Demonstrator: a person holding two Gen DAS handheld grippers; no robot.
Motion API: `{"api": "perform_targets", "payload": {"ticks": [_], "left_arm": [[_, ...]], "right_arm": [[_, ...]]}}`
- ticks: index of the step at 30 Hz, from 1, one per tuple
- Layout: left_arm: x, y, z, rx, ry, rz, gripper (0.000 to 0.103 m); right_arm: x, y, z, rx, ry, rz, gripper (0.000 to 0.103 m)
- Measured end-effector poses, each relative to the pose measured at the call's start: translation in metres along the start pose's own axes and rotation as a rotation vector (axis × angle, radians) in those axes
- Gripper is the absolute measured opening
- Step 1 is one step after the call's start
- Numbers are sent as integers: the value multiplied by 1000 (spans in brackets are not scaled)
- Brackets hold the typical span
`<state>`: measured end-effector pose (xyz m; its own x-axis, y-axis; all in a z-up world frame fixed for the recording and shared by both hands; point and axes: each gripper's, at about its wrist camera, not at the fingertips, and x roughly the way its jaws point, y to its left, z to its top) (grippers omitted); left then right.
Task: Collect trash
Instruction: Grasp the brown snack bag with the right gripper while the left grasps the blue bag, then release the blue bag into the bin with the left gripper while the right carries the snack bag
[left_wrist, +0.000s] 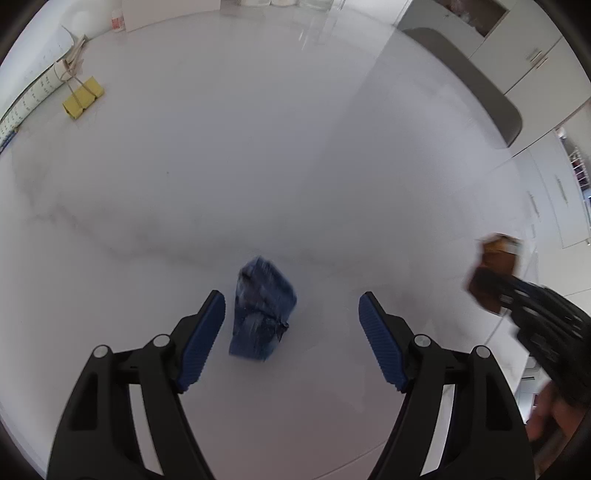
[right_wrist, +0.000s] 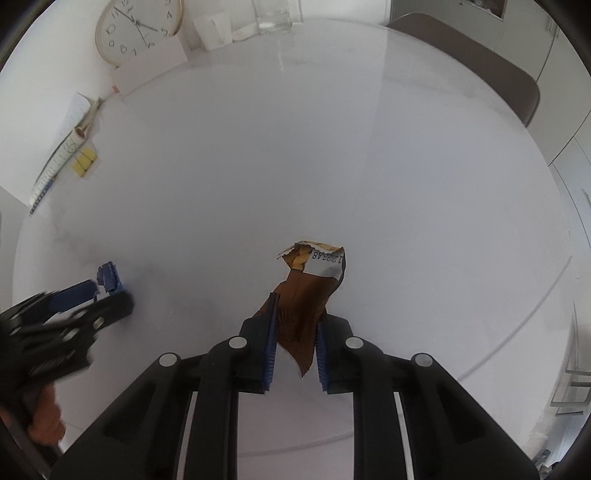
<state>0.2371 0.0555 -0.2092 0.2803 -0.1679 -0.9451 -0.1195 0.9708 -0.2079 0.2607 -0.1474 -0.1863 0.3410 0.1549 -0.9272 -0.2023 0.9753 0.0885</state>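
Notebook and yellow pads at the far left edge of the white surface, clock leaning behind. Blue wrapper, crumpled, lying on the surface between the left gripper, jaws wide apart, not touching it. Brown wrapper, torn, with a white printed label, clamped in the right gripper, raised above the surface. Chair at far right.

Home dining nook (white table), clock, chair

White table, blue wrapper atop
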Motion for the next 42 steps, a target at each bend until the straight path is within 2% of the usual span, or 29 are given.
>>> {"api": "perform_targets", "payload": {"ticks": [3, 8, 10, 17, 18, 24, 28, 31, 32, 34, 37, 42], "left_arm": [[4, 2, -4, 4, 2, 20, 70], [5, 4, -13, 20, 2, 32, 50], [7, 6, -16, 21, 4, 29, 34], [9, 11, -2, 32, -34, 26, 26], [8, 10, -1, 45, -35, 24, 10], [-10, -10, -12, 154, -65, -4, 11], [-20, -21, -21, 172, -52, -47, 11], [-42, -44, -38, 253, -52, -69, 11], [-44, -56, -32, 283, -45, -79, 11], [-51, -99, -50, 359, -35, -113, 11], [-74, -147, -94, 483, -10, -164, 11], [-96, -228, -174, 651, 109, -300, 11]], "right_arm": [[-16, -9, -9, 9, -18, -9, 19], [-35, -22, -19, 28, -37, -24, 19], [-41, -29, -25, 41, -45, -29, 19], [-58, -43, -46, 74, -53, -48, 19], [-61, -44, -48, 80, -55, -48, 19], [-90, -62, -81, 131, -79, -59, 19], [-111, -73, -106, 177, -100, -80, 19], [-132, -84, -131, 219, -122, -86, 19], [-141, -88, -142, 234, -129, -86, 19], [-158, -96, -165, 256, -139, -97, 19], [-182, -112, -205, 299, -143, -117, 19], [-219, -152, -287, 404, -126, -185, 19]]}}
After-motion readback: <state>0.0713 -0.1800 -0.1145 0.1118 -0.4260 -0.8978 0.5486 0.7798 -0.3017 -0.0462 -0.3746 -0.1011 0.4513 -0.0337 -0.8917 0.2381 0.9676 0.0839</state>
